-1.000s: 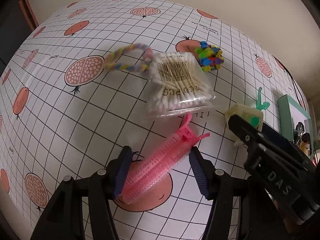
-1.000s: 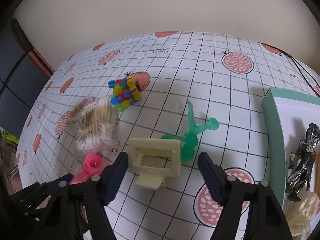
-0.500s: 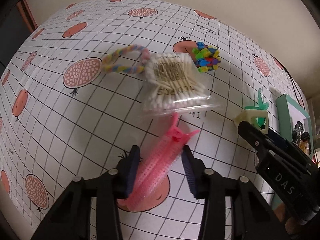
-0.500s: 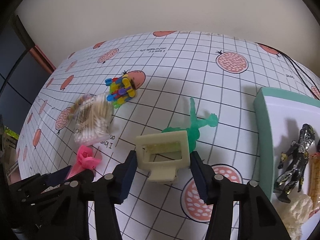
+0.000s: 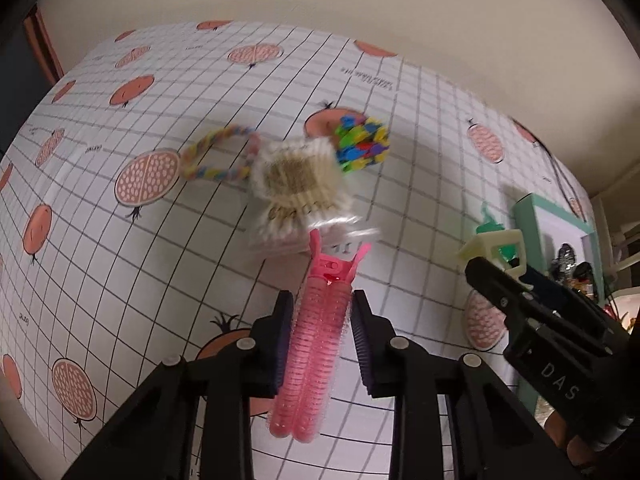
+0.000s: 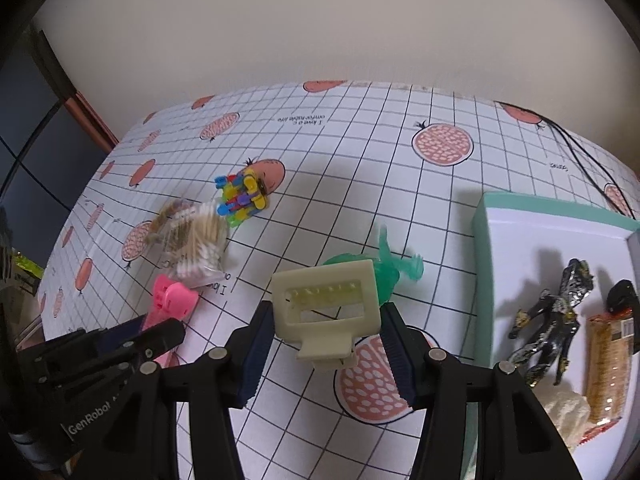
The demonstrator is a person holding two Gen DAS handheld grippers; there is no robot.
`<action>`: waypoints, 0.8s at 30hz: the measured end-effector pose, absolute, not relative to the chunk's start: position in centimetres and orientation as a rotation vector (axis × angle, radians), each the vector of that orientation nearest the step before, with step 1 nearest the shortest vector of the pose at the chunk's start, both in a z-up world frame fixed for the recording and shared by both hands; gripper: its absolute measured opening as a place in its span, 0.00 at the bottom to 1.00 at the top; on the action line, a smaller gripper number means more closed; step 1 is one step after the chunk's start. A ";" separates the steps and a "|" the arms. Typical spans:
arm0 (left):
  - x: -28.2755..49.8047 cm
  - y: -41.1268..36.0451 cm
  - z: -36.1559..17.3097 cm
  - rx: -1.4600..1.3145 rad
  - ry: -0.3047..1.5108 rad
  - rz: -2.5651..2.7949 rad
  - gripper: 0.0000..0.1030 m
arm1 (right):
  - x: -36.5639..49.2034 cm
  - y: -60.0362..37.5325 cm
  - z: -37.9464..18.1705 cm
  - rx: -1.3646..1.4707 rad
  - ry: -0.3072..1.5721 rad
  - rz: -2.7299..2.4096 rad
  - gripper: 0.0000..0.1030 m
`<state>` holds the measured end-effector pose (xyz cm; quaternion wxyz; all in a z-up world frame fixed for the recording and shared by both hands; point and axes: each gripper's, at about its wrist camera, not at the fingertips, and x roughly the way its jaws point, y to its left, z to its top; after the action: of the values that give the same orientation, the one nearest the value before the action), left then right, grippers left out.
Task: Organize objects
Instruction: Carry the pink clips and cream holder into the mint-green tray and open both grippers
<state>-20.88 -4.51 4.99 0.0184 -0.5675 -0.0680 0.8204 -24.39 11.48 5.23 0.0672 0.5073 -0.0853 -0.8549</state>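
Above the gridded tablecloth, left gripper clamped on ribbed pink hair-roller clip, long axis pointing forward; right gripper closed on blocky cream claw clip.

Counter covered with white grid-pattern cloth printed with pomegranate motifs and small text. Plain beige wall behind it. Thin black cable runs across far right of cloth. Dark panel at left edge.
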 end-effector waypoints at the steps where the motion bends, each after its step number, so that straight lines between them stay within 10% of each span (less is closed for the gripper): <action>1: -20.8 -4.4 5.3 -1.750 -0.209 2.553 0.29 | -24.3 11.5 5.5 1.521 -0.256 -2.577 0.55; 24: -21.8 -0.5 8.2 -1.593 -0.241 2.545 0.29 | -22.7 16.2 9.0 1.441 -0.321 -2.650 0.54</action>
<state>-21.79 -0.47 8.22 0.0645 -0.5278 -0.0800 0.8431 -22.69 16.15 9.00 0.0539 0.4744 -0.1057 -0.8723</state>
